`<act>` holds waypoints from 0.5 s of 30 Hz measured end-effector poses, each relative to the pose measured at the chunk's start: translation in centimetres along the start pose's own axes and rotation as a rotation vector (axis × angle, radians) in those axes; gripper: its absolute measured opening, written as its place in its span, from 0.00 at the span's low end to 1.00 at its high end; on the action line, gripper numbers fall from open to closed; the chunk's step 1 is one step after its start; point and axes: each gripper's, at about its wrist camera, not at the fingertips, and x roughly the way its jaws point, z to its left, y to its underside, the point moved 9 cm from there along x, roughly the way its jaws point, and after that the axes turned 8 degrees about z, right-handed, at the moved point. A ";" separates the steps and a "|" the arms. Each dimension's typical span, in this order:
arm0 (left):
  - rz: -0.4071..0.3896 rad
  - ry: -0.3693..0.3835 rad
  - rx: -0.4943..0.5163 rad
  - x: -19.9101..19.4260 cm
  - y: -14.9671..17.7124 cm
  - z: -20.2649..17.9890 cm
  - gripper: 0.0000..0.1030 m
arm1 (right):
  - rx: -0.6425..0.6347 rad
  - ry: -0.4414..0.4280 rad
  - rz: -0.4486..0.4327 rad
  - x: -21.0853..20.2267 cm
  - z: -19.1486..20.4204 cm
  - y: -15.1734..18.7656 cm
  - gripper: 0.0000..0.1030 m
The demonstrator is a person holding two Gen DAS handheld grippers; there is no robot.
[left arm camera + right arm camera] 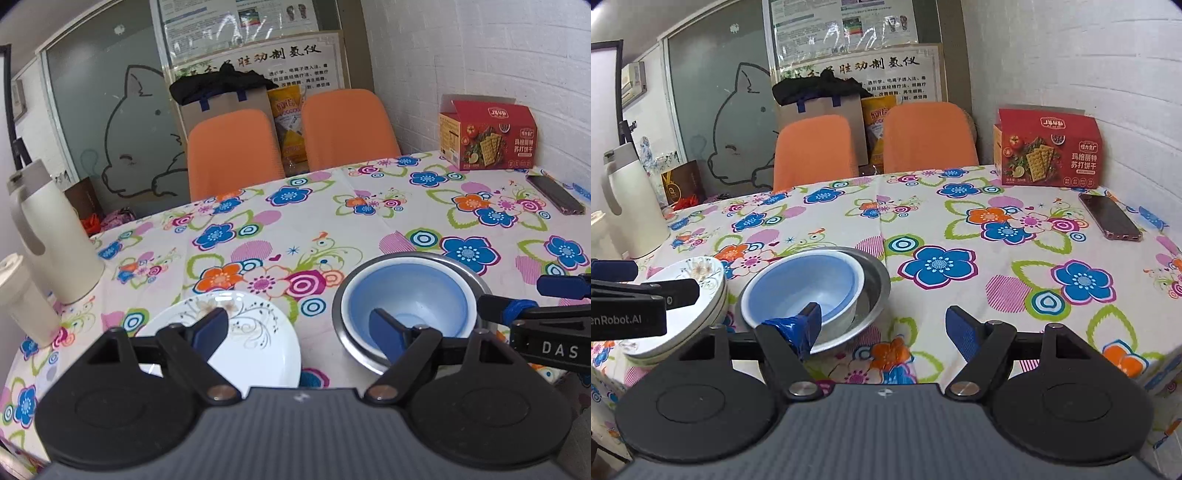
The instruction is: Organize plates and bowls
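- Left tongs [295, 332] hang wide apart and empty over the counter [332, 206], straddling the gap between both stacks.
- The white floral plates [255, 332] sit stacked at the near edge.
- Just beside them, the blue bowl [410, 295] nests in the steel bowl [476, 275], saving space.
- Right tongs [882, 328] gape wide too, one finger in front of the blue bowl's rim, holding nothing.

Both claws gape wide and empty, left claw [299, 332] beside right claw [882, 326], seemingly level.
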 end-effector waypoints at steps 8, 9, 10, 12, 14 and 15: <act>0.101 0.074 0.071 6.5 -2.7 -1.9 0.80 | 0.017 -0.021 0.145 6.4 -0.6 -1.4 0.59; 0.112 0.077 0.075 7.0 -2.8 -2.0 0.80 | 0.015 -0.022 0.159 6.9 -0.6 -1.4 0.59; 0.122 0.080 0.083 7.6 -2.9 -2.0 0.80 | 0.017 -0.022 0.170 7.3 -0.6 -1.3 0.59; 0.141 0.082 0.091 8.6 -3.1 -1.8 0.80 | 0.017 -0.013 0.197 8.1 -0.5 -1.1 0.59; 0.153 0.108 0.093 9.4 -3.3 -1.6 0.80 | 0.008 -0.014 0.197 8.5 -0.3 -1.1 0.60; 0.160 0.130 0.091 9.7 -3.4 -1.5 0.80 | 0.004 -0.011 0.199 8.6 -0.3 -1.2 0.60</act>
